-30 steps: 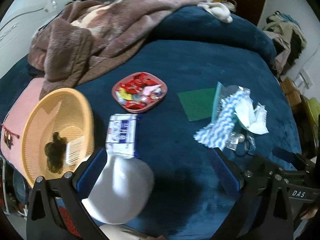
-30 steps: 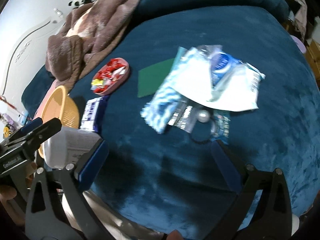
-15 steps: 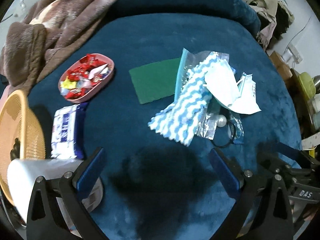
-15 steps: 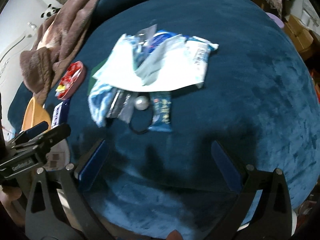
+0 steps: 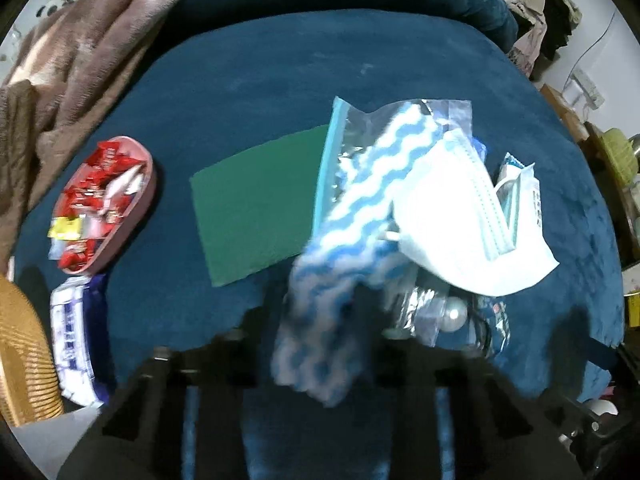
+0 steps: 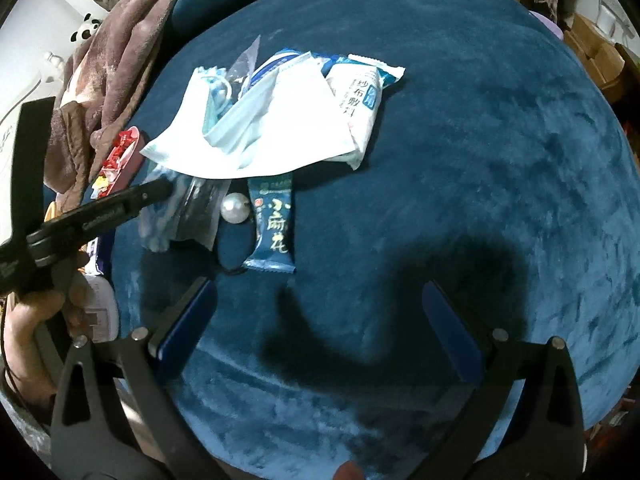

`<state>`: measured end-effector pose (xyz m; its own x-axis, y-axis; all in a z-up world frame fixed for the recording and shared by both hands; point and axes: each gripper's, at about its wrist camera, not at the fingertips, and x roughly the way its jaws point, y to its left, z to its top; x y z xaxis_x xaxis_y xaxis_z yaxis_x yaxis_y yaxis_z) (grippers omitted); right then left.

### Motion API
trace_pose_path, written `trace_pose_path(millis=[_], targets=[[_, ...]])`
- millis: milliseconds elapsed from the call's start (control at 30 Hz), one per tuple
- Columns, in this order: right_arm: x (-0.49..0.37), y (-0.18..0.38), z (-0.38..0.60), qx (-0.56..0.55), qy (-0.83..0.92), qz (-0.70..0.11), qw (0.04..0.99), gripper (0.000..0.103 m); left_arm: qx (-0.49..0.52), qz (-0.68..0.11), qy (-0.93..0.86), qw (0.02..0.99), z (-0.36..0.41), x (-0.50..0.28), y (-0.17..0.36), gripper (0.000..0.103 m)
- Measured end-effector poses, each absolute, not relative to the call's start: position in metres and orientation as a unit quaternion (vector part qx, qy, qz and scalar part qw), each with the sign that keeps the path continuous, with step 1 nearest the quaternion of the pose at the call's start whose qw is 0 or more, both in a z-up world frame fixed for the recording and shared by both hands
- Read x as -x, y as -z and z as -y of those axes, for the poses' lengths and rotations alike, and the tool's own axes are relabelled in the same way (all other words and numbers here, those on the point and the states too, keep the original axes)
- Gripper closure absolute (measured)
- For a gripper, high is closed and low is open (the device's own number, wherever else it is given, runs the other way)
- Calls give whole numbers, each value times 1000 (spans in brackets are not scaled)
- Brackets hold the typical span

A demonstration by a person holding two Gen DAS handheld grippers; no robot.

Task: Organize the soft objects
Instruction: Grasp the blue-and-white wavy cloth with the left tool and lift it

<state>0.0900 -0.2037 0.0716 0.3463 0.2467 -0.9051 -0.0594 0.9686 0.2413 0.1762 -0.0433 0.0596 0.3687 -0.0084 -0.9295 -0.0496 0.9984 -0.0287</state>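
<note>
Now left hand-held gripper (image 5: 320, 344) — clamped on wavy-striped cloth (image 5: 352, 220)

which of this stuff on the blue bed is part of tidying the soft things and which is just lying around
Part of the job:
- blue-and-white wavy cloth, pinched in the left gripper, whose jaws have just closed on it
- white face mask
- green pad
- woven basket

Just lying about:
- candy dish
- pearl hair tie
- blue snack packet
- brown blanket
</note>
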Motion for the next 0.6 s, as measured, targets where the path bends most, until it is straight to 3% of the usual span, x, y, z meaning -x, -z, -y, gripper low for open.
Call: trace_pose_path(millis=[100, 333, 600], targets=[[-95, -71, 205, -87, -92, -563, 816, 0, 41, -564, -3, 825, 41, -182, -54, 102], [-109, -76, 188, -75, -97, -555, 822, 0, 69, -523, -22, 849, 18, -143, -76, 102], [-110, -87, 167, -52, -108, -543, 831, 0, 102, -540, -27, 835, -3, -95, -78, 102]])
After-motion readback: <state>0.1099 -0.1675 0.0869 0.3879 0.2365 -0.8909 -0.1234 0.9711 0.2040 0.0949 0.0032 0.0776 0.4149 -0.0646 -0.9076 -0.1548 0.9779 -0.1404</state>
